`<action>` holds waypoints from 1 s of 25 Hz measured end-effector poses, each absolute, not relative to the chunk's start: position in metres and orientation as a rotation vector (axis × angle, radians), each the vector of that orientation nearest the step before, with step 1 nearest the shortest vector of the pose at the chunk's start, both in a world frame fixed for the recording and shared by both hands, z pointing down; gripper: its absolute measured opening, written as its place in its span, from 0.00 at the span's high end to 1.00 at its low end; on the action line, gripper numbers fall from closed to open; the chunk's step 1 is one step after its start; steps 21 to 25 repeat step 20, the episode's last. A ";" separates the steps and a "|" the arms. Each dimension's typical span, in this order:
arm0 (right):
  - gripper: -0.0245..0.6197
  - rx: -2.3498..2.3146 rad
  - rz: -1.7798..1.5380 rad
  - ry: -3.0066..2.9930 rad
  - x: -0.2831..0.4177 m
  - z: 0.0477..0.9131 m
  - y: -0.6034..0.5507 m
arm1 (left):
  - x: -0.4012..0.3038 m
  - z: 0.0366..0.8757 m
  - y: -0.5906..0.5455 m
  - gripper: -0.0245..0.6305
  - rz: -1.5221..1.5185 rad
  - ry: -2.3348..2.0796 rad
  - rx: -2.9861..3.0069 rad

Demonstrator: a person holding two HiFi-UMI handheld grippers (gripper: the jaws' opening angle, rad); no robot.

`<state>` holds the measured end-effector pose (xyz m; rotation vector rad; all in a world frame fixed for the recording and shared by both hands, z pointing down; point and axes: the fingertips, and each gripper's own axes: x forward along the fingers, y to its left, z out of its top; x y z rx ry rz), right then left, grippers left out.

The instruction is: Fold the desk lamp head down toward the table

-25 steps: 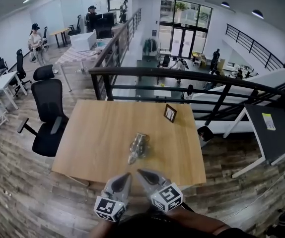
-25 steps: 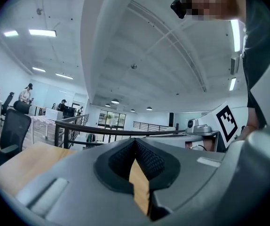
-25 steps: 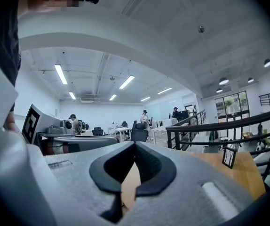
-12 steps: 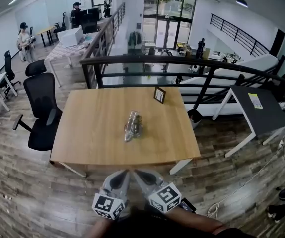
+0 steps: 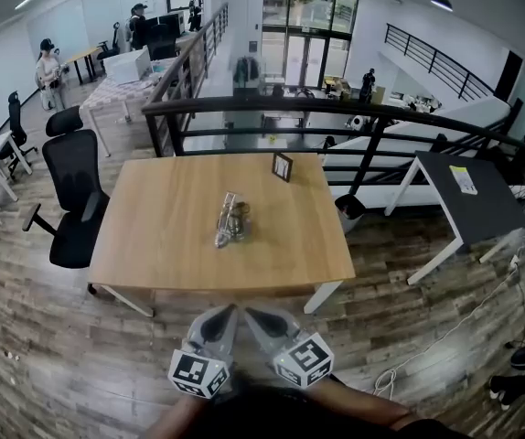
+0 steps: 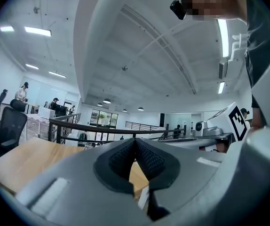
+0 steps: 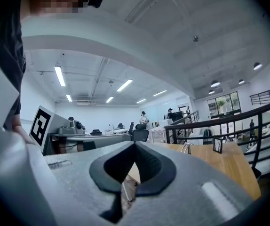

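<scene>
Desk lamp (image 5: 230, 219) sits centre frame on the table (image 5: 153, 245), well apart from the left gripper (image 5: 227, 311) and right gripper (image 5: 251, 312) at the bottom, both with jaws pinched together on nothing. It looks small, light and metal, so I'd guess it skids: pin the base, push the head. Head view shows it whole; right gripper view catches a sliver, left gripper view none.

Head view: high, steeply down on table (image 5: 171, 231), set back. 2 gripper views: low, level, sharing table.
</scene>
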<state>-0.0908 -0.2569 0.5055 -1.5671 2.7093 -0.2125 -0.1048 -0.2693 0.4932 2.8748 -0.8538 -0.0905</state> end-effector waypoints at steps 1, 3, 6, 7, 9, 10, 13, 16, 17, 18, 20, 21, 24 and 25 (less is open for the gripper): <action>0.96 -1.562 -0.210 2.715 -0.086 0.505 -0.250 | -0.099 0.494 -0.262 0.96 -0.085 -0.860 2.871; 0.96 -1.554 -0.207 2.726 -0.077 0.506 -0.235 | -0.089 0.500 -0.246 0.96 -0.069 -0.870 2.862; 0.96 -1.542 -0.229 2.731 -0.067 0.510 -0.213 | -0.079 0.507 -0.223 0.96 -0.069 -0.877 2.834; 0.96 -1.541 -0.232 2.735 -0.065 0.512 -0.207 | -0.076 0.506 -0.216 0.96 -0.072 -0.879 2.831; 0.96 -1.543 -0.231 2.743 -0.057 0.513 -0.196 | -0.070 0.503 -0.206 0.96 -0.085 -0.890 2.831; 0.96 -1.544 -0.227 2.745 -0.053 0.513 -0.191 | -0.067 0.502 -0.201 0.96 -0.096 -0.894 2.832; 0.96 -1.547 -0.212 2.747 -0.041 0.512 -0.178 | -0.054 0.501 -0.187 0.96 -0.113 -0.897 2.840; 0.96 -1.564 -0.230 2.748 -0.029 0.517 -0.169 | -0.044 0.505 -0.178 0.96 -0.110 -0.887 2.849; 0.96 -1.571 -0.237 2.746 -0.026 0.519 -0.166 | -0.042 0.505 -0.176 0.96 -0.110 -0.885 2.847; 0.96 -1.574 -0.239 2.743 -0.024 0.519 -0.163 | -0.040 0.505 -0.173 0.96 -0.110 -0.884 2.845; 0.96 -1.578 -0.238 2.733 -0.020 0.516 -0.157 | -0.038 0.505 -0.168 0.96 -0.111 -0.882 2.840; 0.96 -1.578 -0.238 2.733 -0.020 0.516 -0.157 | -0.038 0.505 -0.168 0.96 -0.111 -0.882 2.840; 0.96 -1.578 -0.238 2.733 -0.020 0.516 -0.157 | -0.038 0.505 -0.168 0.96 -0.111 -0.882 2.840; 0.96 -1.578 -0.238 2.733 -0.020 0.516 -0.157 | -0.038 0.505 -0.168 0.96 -0.111 -0.882 2.840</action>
